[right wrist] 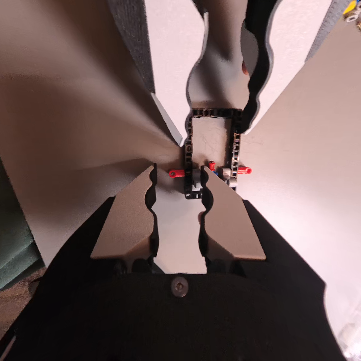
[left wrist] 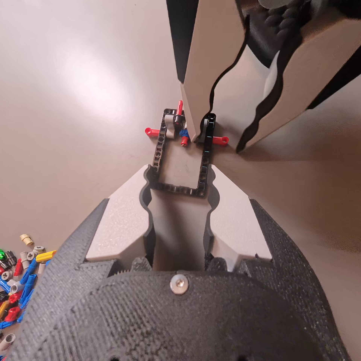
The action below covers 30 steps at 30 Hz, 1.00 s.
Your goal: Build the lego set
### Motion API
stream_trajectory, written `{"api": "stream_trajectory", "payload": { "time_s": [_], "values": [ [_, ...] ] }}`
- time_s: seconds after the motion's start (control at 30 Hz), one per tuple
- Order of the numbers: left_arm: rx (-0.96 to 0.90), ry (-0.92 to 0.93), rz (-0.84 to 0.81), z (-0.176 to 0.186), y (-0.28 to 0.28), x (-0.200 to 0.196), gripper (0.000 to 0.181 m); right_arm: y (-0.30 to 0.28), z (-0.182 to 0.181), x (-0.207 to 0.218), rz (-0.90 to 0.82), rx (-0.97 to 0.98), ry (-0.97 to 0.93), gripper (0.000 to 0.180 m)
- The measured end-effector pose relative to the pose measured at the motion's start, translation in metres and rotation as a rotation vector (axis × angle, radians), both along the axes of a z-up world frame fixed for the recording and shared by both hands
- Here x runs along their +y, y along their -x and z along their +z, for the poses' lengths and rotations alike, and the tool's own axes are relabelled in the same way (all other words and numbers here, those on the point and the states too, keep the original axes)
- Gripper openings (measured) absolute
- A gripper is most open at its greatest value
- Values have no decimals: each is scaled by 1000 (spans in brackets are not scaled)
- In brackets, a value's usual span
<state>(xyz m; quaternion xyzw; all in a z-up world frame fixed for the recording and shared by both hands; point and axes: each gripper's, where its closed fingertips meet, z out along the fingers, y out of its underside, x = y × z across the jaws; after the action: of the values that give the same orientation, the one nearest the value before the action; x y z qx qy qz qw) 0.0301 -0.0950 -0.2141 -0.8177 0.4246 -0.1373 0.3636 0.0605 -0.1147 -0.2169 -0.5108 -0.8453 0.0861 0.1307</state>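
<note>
A black rectangular lego frame (left wrist: 159, 154) lies flat on the beige table (left wrist: 78, 97). Red pins (left wrist: 151, 131) stick out from both long sides. A grey connector (left wrist: 169, 127), a blue gear (left wrist: 183, 133) and a red axle sit at its far end. My left gripper (left wrist: 179, 171) is shut on the frame's near end, one finger on each long side. My right gripper (right wrist: 178, 167) is open and comes from the opposite end. Its fingers straddle one side beam of the frame (right wrist: 188, 150), next to a red pin (right wrist: 176, 172). It also shows in the left wrist view (left wrist: 215, 146).
A pile of loose lego parts (left wrist: 15, 283) in blue, red, grey and yellow lies at the lower left of the left wrist view. It also shows at the top right corner of the right wrist view (right wrist: 353, 11). The table's edge and green floor (right wrist: 11, 244) show on the left there. Some 4 cm of space lies between my two pairs of fingers.
</note>
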Motion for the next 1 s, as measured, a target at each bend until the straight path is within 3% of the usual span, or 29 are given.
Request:
{"api": "stream_trajectory", "payload": {
  "time_s": [0.23,1.0],
  "values": [
    [-29,6,-14,0,0,0,56,0,-1,4,3,-30,-29,30],
    [-33,-10,-48,0,-4,-2,56,-1,0,1,-33,10,10,29]
  ]
}}
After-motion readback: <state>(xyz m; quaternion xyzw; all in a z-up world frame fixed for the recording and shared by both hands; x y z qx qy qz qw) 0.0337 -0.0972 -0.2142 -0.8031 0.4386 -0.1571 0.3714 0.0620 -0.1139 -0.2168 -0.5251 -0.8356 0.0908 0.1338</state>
